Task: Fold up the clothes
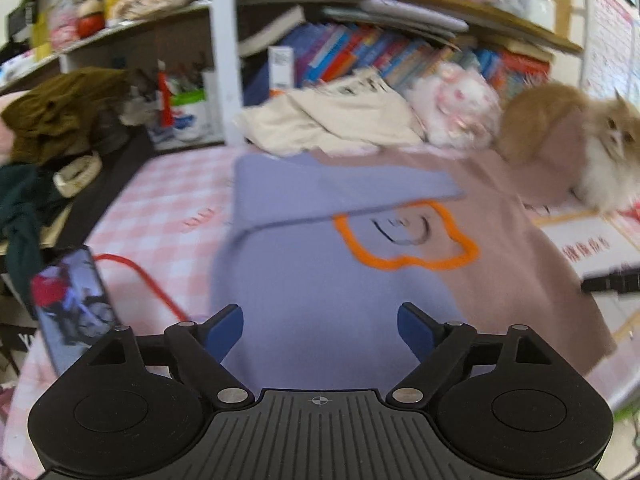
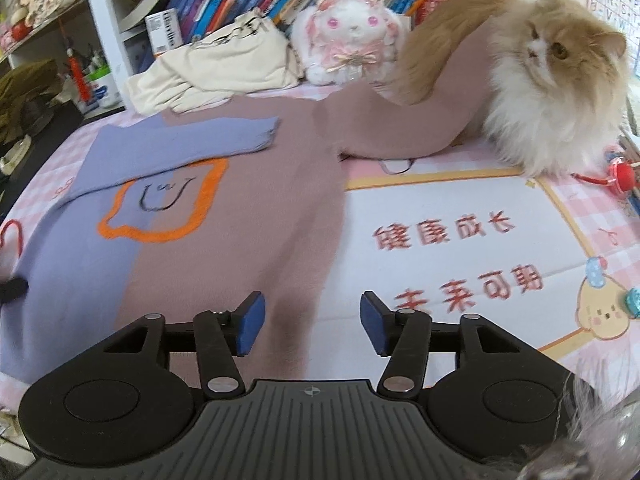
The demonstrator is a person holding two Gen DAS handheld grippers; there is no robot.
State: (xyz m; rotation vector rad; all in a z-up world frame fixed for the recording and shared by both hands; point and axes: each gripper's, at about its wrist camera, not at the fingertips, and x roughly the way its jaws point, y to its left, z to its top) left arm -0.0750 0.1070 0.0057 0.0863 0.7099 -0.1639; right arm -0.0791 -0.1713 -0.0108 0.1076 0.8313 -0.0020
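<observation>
Bright, even indoor light fills both views, with only soft shadows. The left wrist view is smeared by motion blur, the bookshelf (image 1: pixel 392 52) and cat (image 1: pixel 608 136) streaked. The right wrist view is sharper. Fisheye bending curves the shelves at the edges.

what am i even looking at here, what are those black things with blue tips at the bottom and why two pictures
Each picture comes from a fisheye camera mounted on a hand-held two-finger gripper; a person holds one in each hand. The black parts are the gripper bodies, the blue tips their finger pads. One view looks past the left gripper, the other past the right gripper. Both are open and hold nothing. Ahead, on a pink checked cover, lies a purple and mauve sweater with one purple sleeve folded across its chest. A fluffy cat sits on the other sleeve. Behind are a plush toy and bookshelves.
</observation>
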